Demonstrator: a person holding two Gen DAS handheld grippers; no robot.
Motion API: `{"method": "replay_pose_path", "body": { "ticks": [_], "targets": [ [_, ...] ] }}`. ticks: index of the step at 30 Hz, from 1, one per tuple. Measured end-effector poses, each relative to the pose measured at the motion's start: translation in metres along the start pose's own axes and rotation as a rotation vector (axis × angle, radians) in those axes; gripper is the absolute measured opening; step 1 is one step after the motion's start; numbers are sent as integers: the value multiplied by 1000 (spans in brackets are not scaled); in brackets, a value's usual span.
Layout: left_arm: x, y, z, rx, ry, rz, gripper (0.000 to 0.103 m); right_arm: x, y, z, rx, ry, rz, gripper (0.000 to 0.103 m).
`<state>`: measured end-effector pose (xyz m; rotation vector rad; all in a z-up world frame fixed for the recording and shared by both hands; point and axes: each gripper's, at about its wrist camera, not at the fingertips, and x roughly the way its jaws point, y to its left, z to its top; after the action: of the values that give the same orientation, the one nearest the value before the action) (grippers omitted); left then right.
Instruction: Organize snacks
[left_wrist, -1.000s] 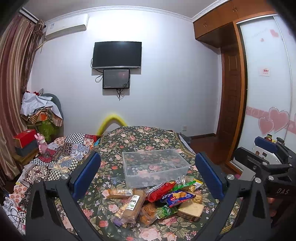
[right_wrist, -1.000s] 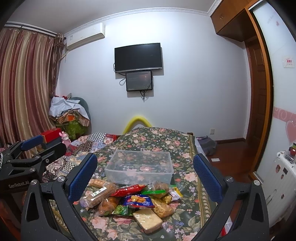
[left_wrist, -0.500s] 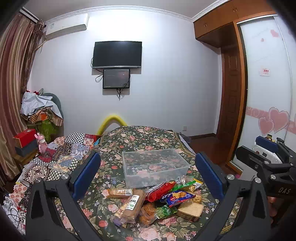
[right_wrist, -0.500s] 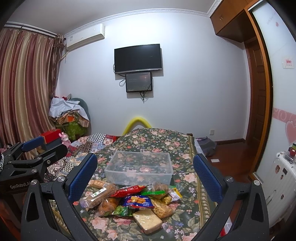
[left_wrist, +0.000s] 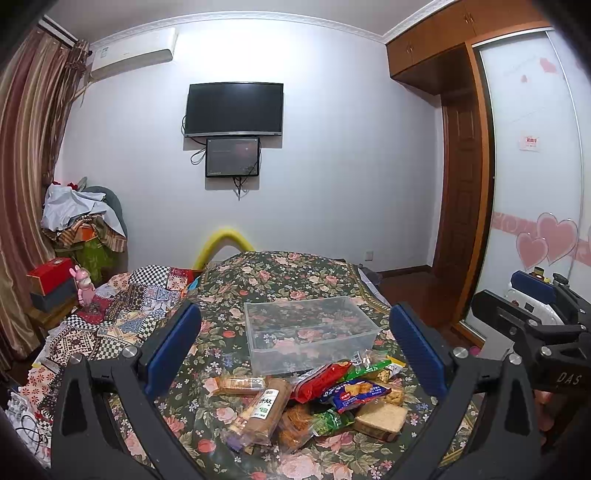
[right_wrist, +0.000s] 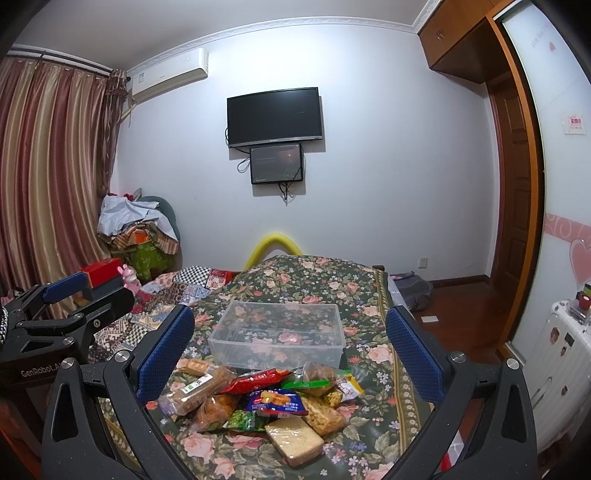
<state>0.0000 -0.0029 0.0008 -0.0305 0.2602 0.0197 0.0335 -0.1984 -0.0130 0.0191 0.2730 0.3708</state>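
Hovering above the near end of a bed (left_wrist: 280, 273) with a dark floral cover, both grippers are empty, their blue-padded fingers spread wide. The left gripper (left_wrist: 295, 350) frames the snack pile in its own camera; the right gripper (right_wrist: 290, 354) does the same in its view. Each also shows at the edge of the other's picture, cut off by the frame.

A heap of snacks (left_wrist: 314, 402) lies on the cover at the near end, touching and overlapping one another. Among them are a red packet (right_wrist: 258, 380), a blue packet (right_wrist: 277, 401), a green packet (right_wrist: 243, 420), a long brown biscuit pack with a label (left_wrist: 260, 410), and a pale wrapped block (right_wrist: 293, 435) nearest the camera. Print on the wrappers is too small to read, and several packets are partly buried, so a count is uncertain.

Just beyond the heap sits a clear plastic bin (right_wrist: 277, 332), open-topped and with nothing in it; the floral pattern shows through its walls. Its near wall is just beside the farthest snacks.

Bare cover lies to the left and right of the heap and beyond the bin. The bed's right edge drops to a wooden floor (right_wrist: 454, 306); to the left a patchwork quilt (left_wrist: 122, 306) adjoins it. The black gripper frames hide the nearest part of the cover.
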Motion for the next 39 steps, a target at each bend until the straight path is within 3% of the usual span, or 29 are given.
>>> {"method": "replay_pose_path", "body": {
  "ticks": [23,32,35,39],
  "targets": [
    [11,3,-8,28,42,2,103,12,-5,-8,12,33,-5,103],
    [54,24,-36,30,193,4,103,52,-21,-38,15,214,0,103],
    [72,32,-49,12,264,0,89,67,-28,-54,17,285,4,103],
    [96,47,-73,-18,371,-13,83,83,-35,-71,27,369,19,102]
  ]
}}
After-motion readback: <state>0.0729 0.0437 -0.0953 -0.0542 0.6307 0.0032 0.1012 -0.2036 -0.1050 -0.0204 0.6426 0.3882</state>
